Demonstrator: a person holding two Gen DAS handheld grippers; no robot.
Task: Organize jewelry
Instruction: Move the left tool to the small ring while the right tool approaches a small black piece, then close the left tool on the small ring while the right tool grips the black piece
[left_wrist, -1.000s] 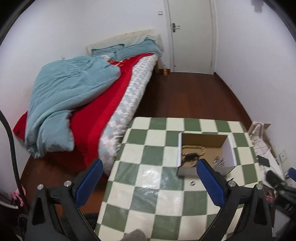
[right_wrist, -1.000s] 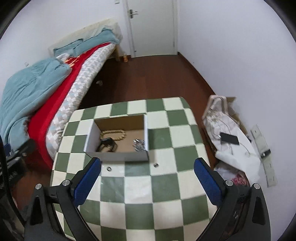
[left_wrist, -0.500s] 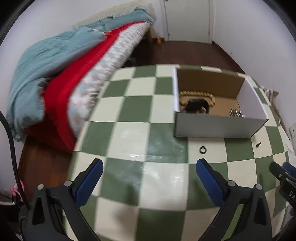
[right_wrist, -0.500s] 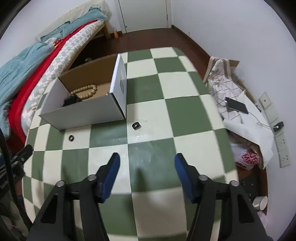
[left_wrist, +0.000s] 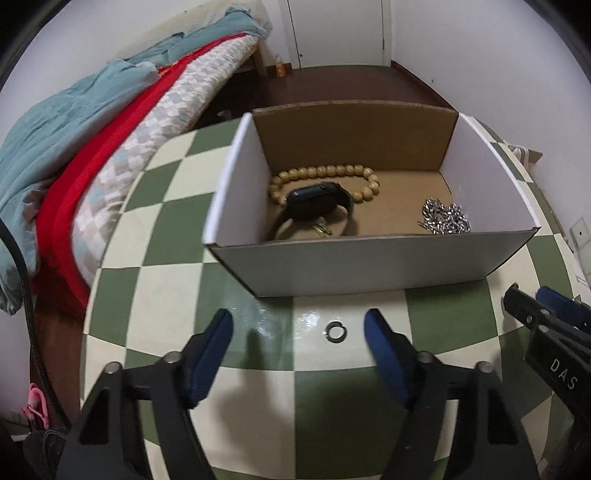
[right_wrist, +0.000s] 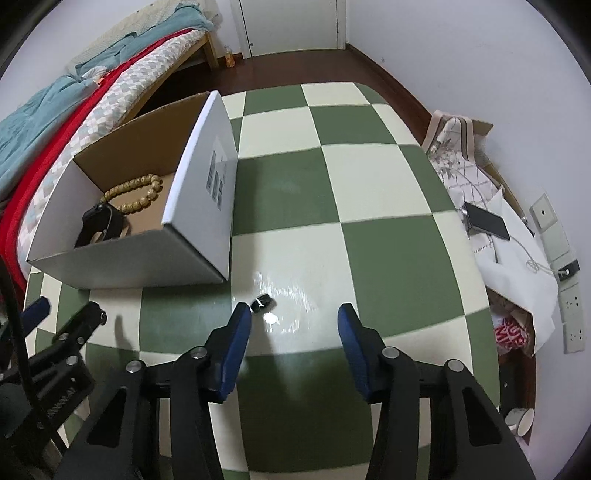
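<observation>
The ring (left_wrist: 334, 330) lies on the table (left_wrist: 351, 398) between the half-open, just-closing, empty jaws of the left gripper (left_wrist: 297, 332), touching neither.

On the checked table (left_wrist: 159, 280) before you stands one open cardboard box (left_wrist: 369, 266), and you can count three pieces of jewelry inside it: one string of wooden beads (left_wrist: 325, 173), one black watch (left_wrist: 314, 201) and one silver chain (left_wrist: 443, 218), plus one small gold-coloured item (left_wrist: 322, 229) under the watch, too small to identify. Two dark rings lie loose on the tabletop: one thin ring (left_wrist: 335, 329) in front of the box and one thicker band (right_wrist: 263, 303) off its corner. Beyond the table you have one bed (right_wrist: 110, 88), one door (right_wrist: 291, 26) and one phone (right_wrist: 487, 221). You hold two grippers, the left gripper (left_wrist: 298, 341) and the right gripper (right_wrist: 294, 334).
</observation>
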